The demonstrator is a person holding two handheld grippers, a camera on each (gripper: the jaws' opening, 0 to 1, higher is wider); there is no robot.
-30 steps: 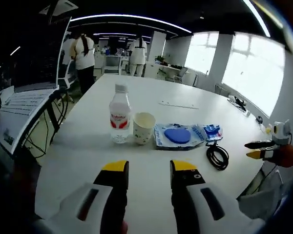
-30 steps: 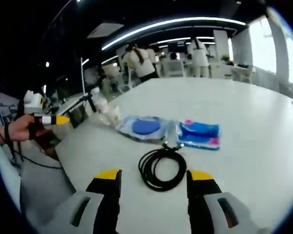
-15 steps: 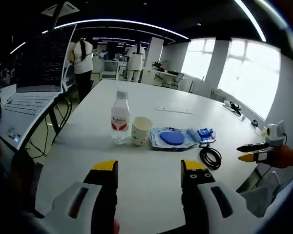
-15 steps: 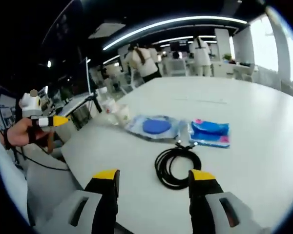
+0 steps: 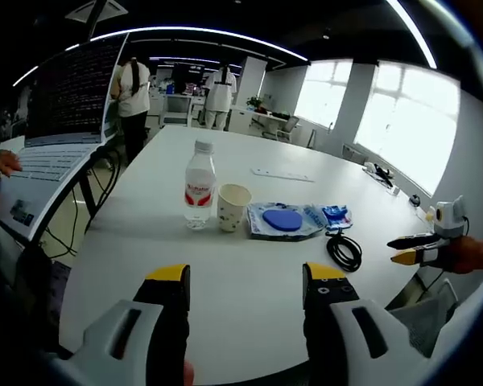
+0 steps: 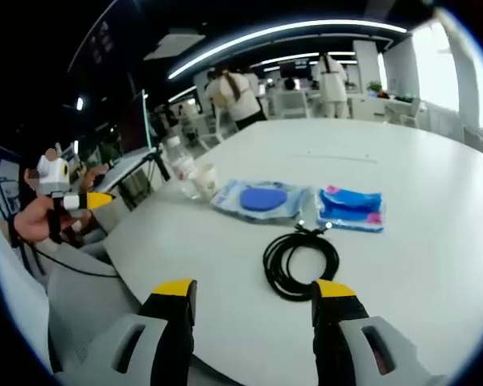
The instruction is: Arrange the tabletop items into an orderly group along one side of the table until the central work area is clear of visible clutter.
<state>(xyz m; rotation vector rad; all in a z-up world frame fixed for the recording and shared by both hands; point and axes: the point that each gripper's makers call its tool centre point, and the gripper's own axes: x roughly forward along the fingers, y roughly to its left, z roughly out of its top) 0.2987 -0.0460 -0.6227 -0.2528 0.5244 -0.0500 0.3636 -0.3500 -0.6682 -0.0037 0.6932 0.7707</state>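
A: Left gripper hangs over the near edge of the white table, jaws apart, nothing between them. Right gripper likewise spread and empty.

B: Beyond it, the coiled black cable. Farther on, a row: clear plastic water bottle with red label, paper cup, clear packet holding a blue disc, small blue packet.

Both grippers, left gripper and right gripper, have pale grey bodies and black jaws capped in yellow.
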